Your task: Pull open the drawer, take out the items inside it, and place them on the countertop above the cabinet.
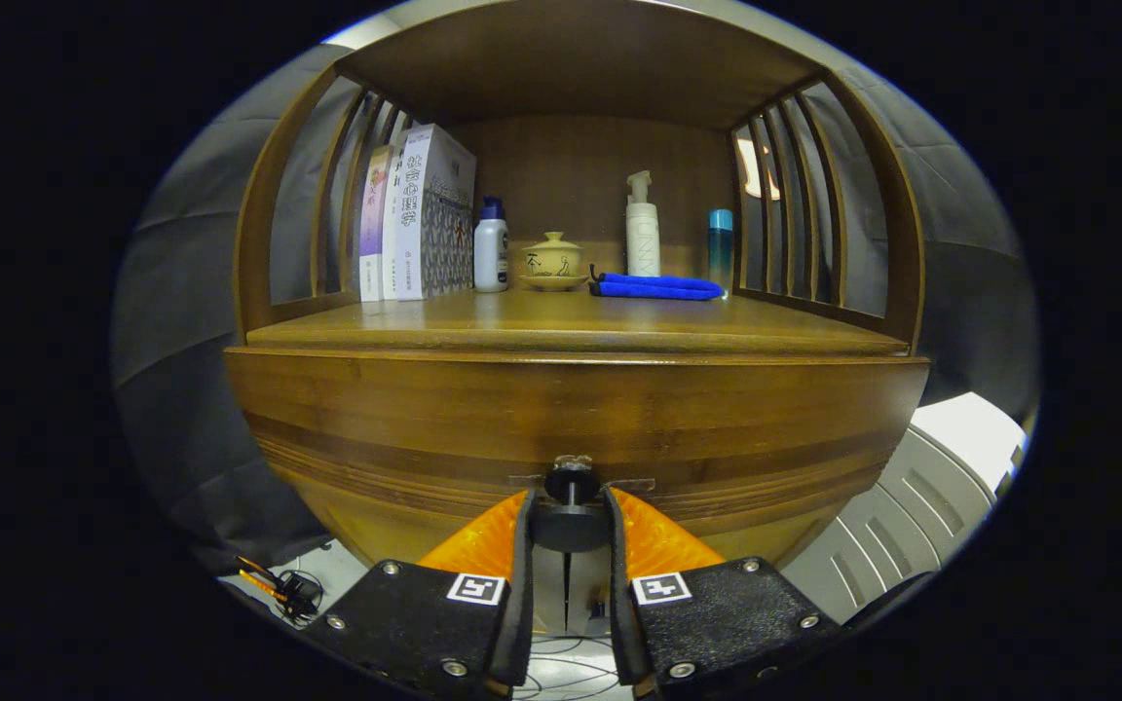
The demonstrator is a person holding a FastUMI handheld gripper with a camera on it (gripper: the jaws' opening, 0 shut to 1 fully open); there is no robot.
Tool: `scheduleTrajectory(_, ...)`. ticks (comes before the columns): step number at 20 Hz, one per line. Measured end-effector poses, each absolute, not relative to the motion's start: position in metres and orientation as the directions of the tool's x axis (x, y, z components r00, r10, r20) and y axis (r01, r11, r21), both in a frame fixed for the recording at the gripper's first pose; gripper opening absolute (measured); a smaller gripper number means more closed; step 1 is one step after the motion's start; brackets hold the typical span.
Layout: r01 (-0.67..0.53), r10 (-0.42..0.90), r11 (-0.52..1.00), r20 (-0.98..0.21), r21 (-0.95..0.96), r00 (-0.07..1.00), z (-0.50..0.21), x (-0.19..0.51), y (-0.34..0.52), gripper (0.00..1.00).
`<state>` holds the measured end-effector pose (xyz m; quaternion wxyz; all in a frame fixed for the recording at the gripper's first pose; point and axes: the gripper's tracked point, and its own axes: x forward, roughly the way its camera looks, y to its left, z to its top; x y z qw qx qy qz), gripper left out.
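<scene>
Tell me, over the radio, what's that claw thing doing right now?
Gripper shut on drawer knob. Drawer not yet pulled open. Nothing in the way.

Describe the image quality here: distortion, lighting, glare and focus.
Gripper view: fisheye bends the drawer front and countertop edge into bulging curves; dim warm light, the shelf recess shadowed; mild sheen along the countertop; focus sharp at the books and the knob, which the claw closes on.

Glossy wooden cabinet [571, 409], matt knob [571, 484].
</scene>
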<state>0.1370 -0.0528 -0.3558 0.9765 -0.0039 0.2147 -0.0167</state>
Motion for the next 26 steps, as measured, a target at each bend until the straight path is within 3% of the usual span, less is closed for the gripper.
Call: scheduleTrajectory(26, -0.088, 0.051, 0.994, -0.443, -0.063, 0.895, -0.336, -0.027, -0.038, 0.34)
